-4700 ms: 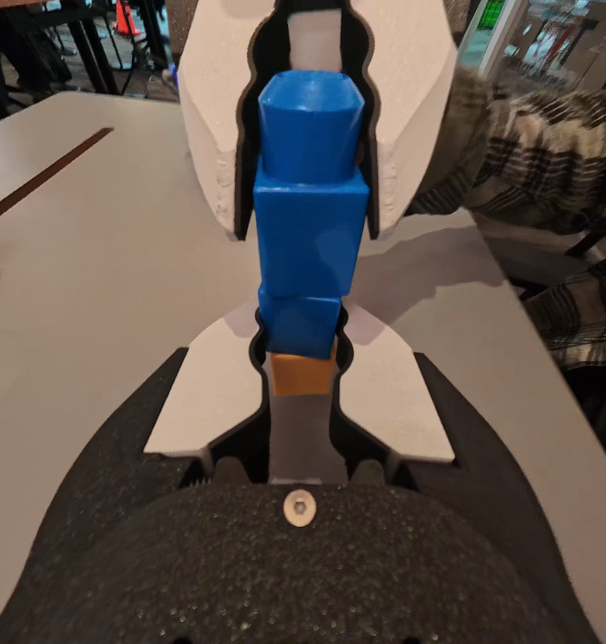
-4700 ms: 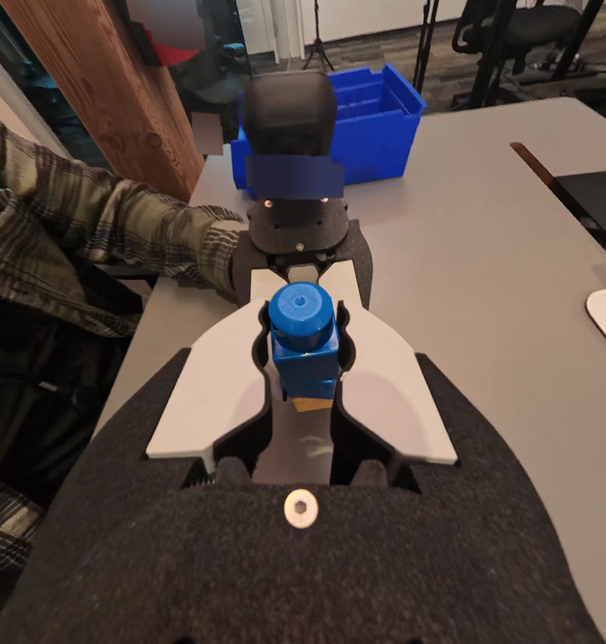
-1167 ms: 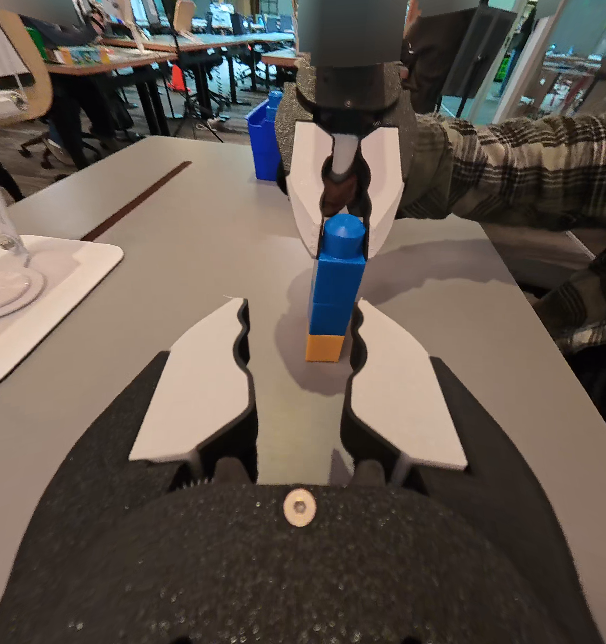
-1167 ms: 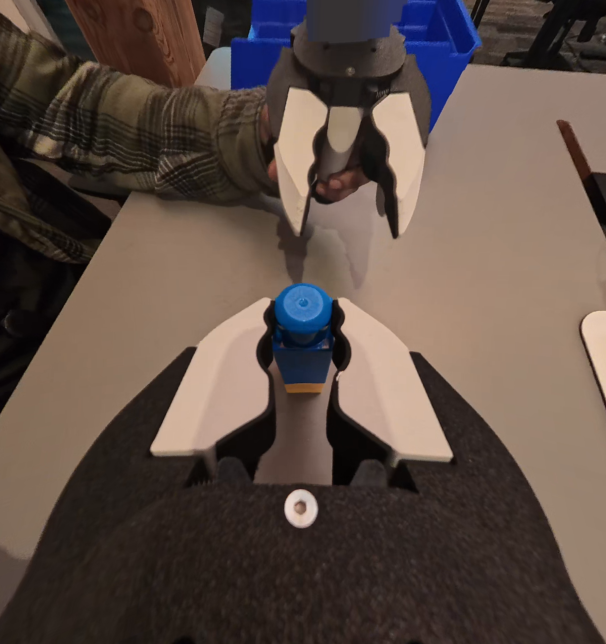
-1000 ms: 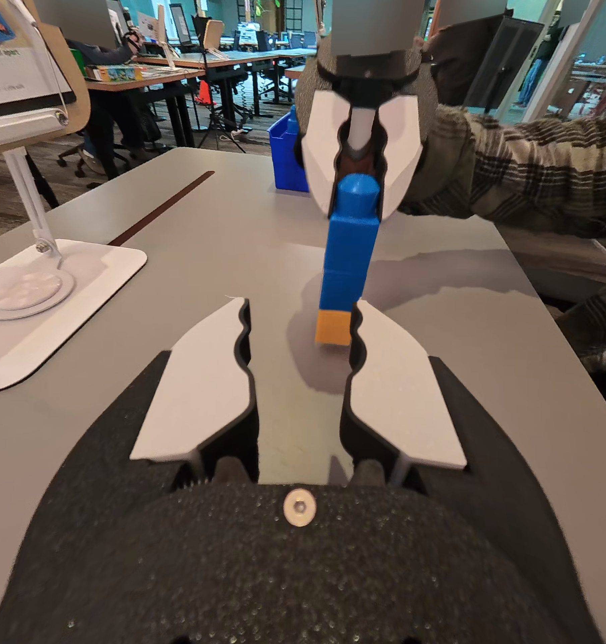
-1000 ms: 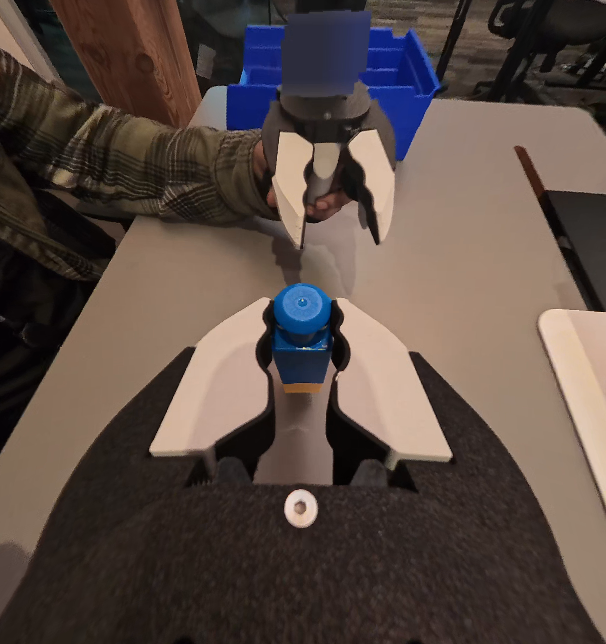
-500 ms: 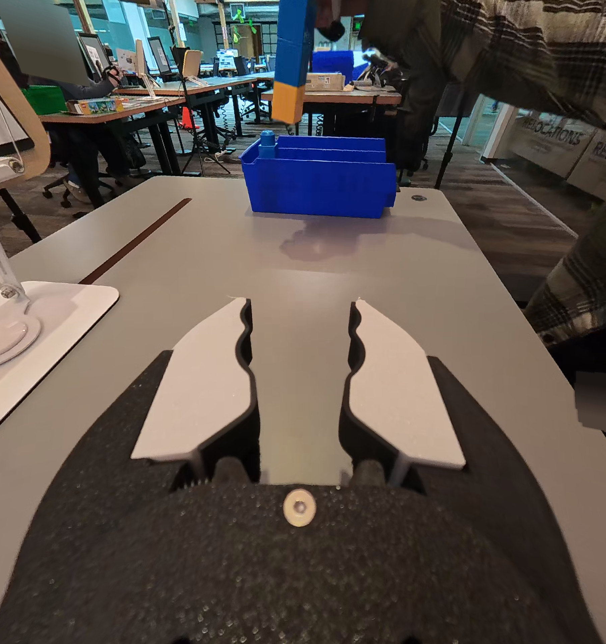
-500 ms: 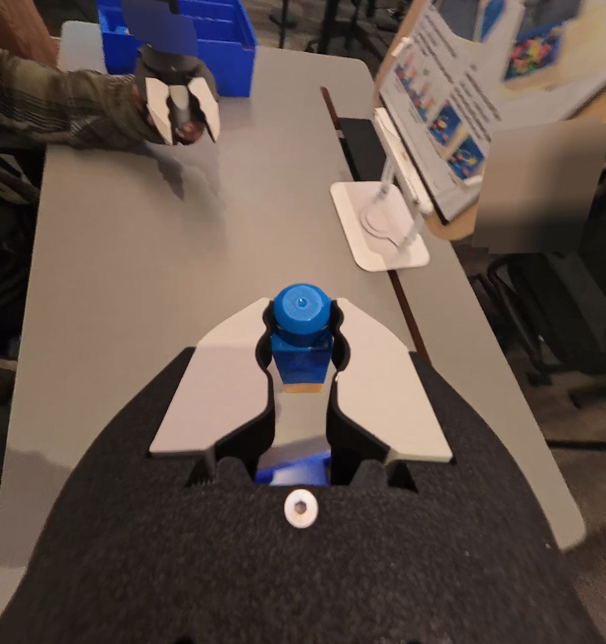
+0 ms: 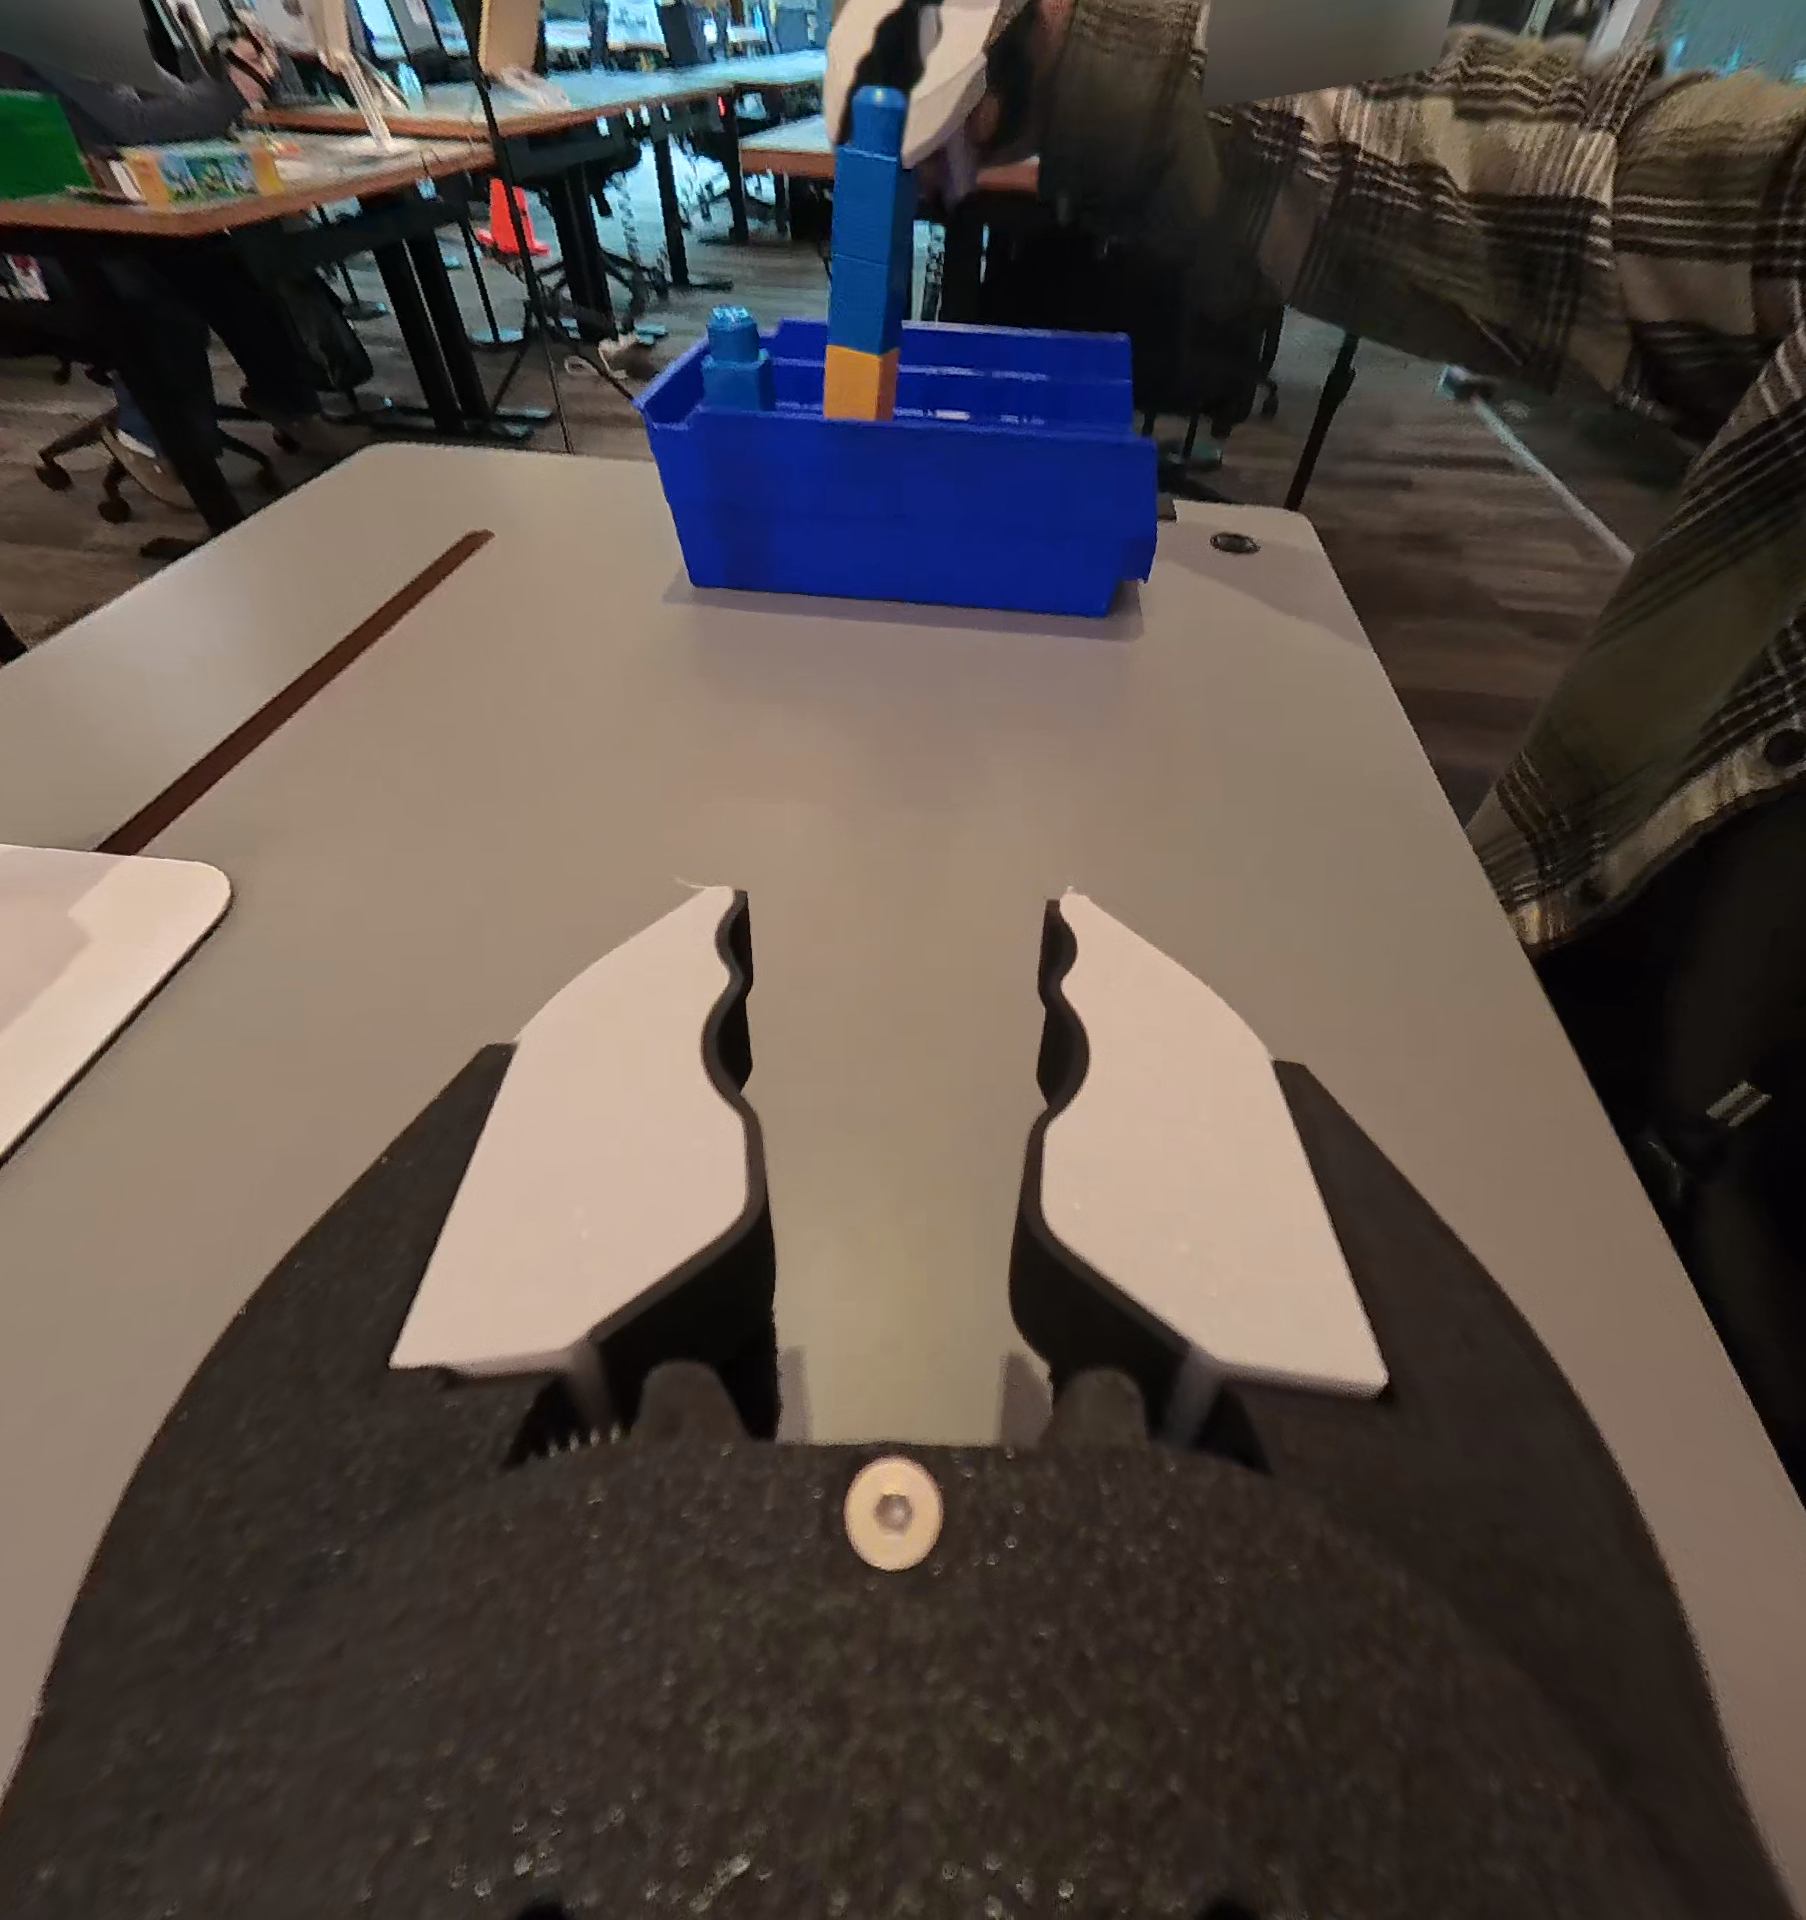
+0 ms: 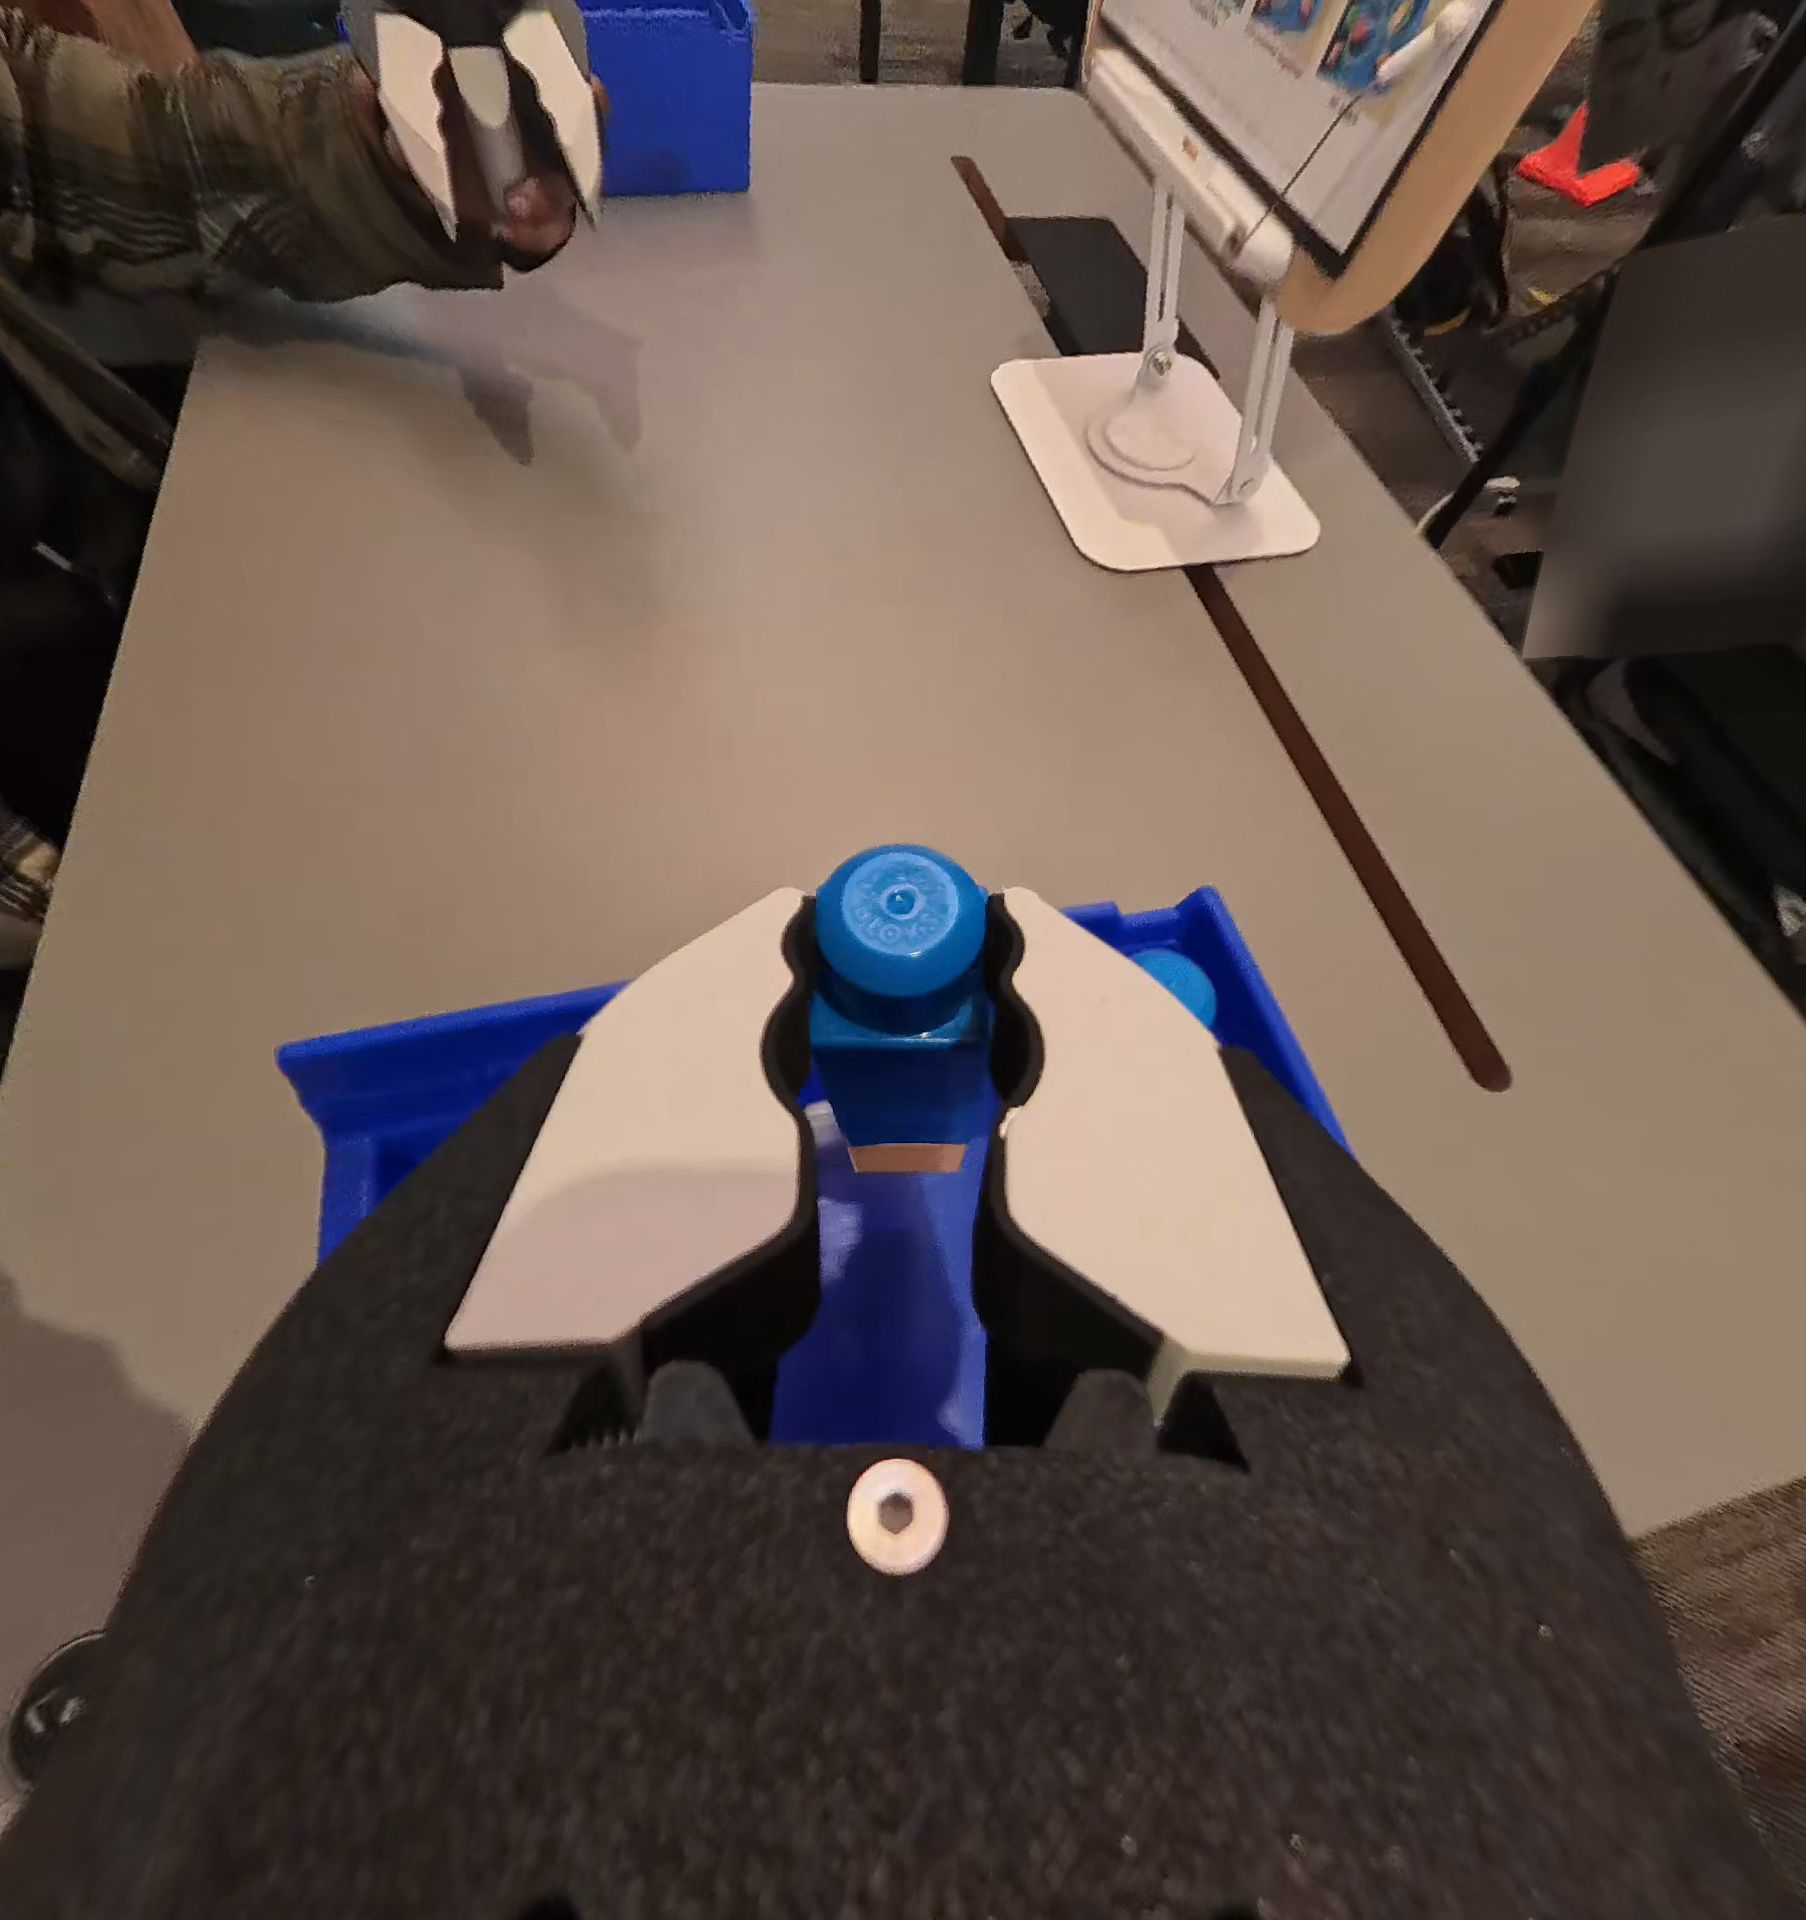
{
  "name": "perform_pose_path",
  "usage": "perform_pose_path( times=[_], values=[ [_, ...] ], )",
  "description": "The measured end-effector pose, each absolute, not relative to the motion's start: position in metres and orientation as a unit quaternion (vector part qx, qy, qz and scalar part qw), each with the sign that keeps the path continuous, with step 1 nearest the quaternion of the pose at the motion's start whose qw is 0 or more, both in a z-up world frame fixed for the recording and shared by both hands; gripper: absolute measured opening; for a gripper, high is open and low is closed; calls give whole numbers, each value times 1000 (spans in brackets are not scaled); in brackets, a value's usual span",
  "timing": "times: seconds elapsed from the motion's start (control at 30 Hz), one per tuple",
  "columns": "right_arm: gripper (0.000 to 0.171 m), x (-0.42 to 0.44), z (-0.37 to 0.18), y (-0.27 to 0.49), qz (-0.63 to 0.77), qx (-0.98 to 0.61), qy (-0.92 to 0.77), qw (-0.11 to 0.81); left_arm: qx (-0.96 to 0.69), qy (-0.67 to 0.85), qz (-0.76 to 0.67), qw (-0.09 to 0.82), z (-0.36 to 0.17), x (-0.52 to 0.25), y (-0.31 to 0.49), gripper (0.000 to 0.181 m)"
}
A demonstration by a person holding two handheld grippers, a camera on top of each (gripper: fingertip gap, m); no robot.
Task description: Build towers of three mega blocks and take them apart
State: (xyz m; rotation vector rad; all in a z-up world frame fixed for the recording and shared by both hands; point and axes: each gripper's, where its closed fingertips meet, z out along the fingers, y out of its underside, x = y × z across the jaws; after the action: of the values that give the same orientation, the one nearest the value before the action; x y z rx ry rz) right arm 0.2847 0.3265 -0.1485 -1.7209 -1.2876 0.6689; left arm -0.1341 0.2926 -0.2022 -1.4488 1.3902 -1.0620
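My right gripper [image 10: 900,902] is shut on the top stud of a tower [image 10: 897,1081] of two blue blocks over an orange block [image 10: 904,1156]. It holds the tower upright over a blue bin [image 10: 411,1060] at the table's end. In the left wrist view the tower [image 9: 868,260] hangs from the right gripper [image 9: 904,62], its orange base level with the rim of the bin [image 9: 909,520]. A loose blue block [image 9: 735,358] stands in the bin's left corner. My left gripper [image 9: 891,899] is open and empty above the grey table [image 9: 878,748].
A white stand base [image 10: 1153,468] with a tilted board stands at the table's right side, beside a dark slot [image 10: 1335,790]. A second blue bin [image 10: 670,104] sits at the far end behind the left gripper [image 10: 488,156]. A person's plaid sleeve [image 9: 1657,520] is on the right. The tips of one gripper are about 45 cm away from the tips of the other.
My right gripper has carried the tower from high above the table to over the blue bin and lowered it to the rim. My left gripper stays open and has shifted a little.
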Motion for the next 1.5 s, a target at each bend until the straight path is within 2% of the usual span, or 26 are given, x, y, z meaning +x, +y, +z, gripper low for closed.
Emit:
perform_pose_path(
  times=[0.2,0.53,0.9,0.97,1.2,1.27,1.5],
  values=[
    [30,281,-189,341,288,-694,-519,407,-577,591,-398,399,-210,-119,278,52],
    [31,274,-219,352,298,-703,-527,373,-584,590,-401,387,-217,-120,275,52],
    [35,273,-225,355,303,-710,-521,365,-586,592,-403,378,-225,-120,274,51],
    [46,274,-220,355,301,-711,-516,370,-587,591,-403,380,-224,-120,275,52],
    [68,278,-183,351,281,-714,-501,400,-588,579,-401,397,-217,-126,277,55],
    [82,279,-160,351,256,-719,-483,430,-590,572,-398,406,-215,-130,278,58],
    [94,251,-70,326,178,-726,-405,527,-597,538,-386,453,-197,-164,282,63]
  ],
)
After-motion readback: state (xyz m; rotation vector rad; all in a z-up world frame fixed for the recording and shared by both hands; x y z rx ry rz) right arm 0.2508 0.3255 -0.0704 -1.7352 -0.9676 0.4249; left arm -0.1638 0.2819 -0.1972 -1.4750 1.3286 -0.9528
